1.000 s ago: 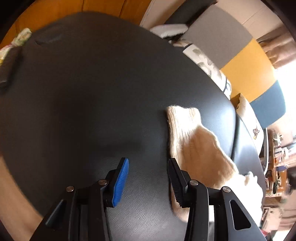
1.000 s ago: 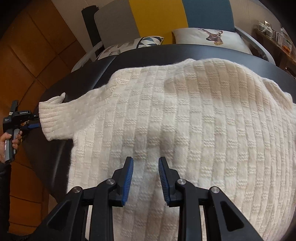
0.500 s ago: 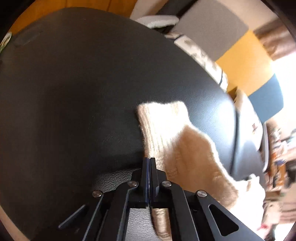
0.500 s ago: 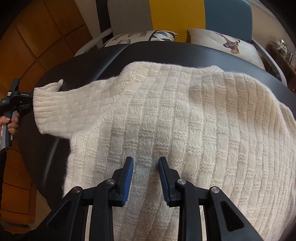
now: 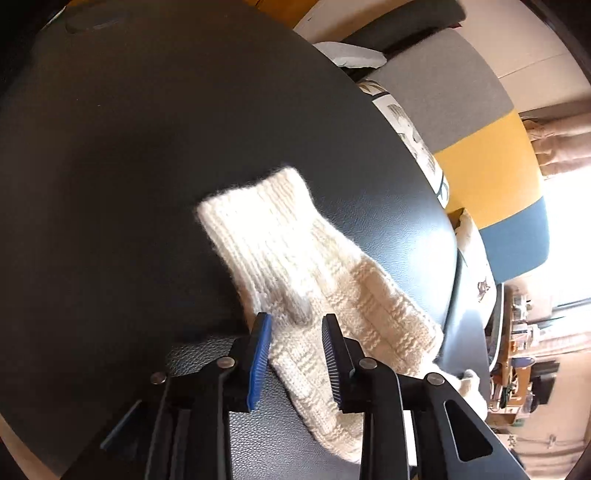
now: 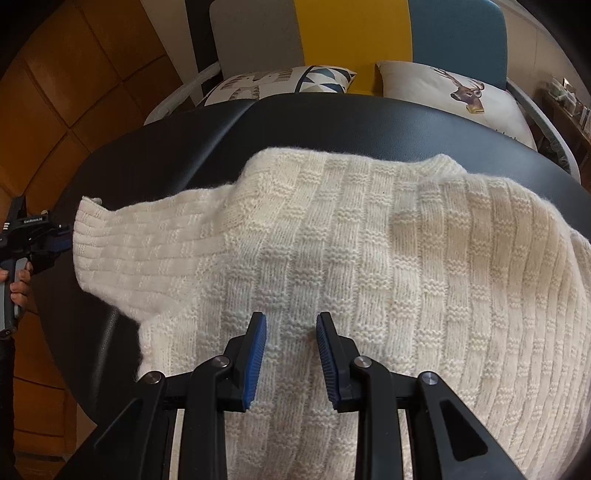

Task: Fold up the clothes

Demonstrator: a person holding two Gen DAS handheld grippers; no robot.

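Observation:
A cream knit sweater [image 6: 369,251] lies spread on a black leather table [image 6: 332,122]. Its left sleeve [image 5: 295,266] reaches out toward the table's left side, ribbed cuff outermost. My left gripper [image 5: 295,339] is open with its jaws either side of the sleeve's near edge, just behind the cuff. It also shows at the far left of the right wrist view [image 6: 33,240], beside the cuff. My right gripper [image 6: 290,339] is open and empty, hovering over the sweater's body near the armpit.
A sofa with grey, yellow and blue back panels [image 6: 354,33] stands behind the table, with a deer pillow [image 6: 454,96] and a patterned pillow [image 6: 280,81]. Wooden wall panels [image 6: 74,92] are at the left. Cluttered shelves [image 5: 524,350] sit at the far right.
My left gripper, open a second ago, shut beside the sleeve's edge, then opened again around the sleeve. The sleeve now lies straighter out to the left. My right gripper stayed open over the sweater.

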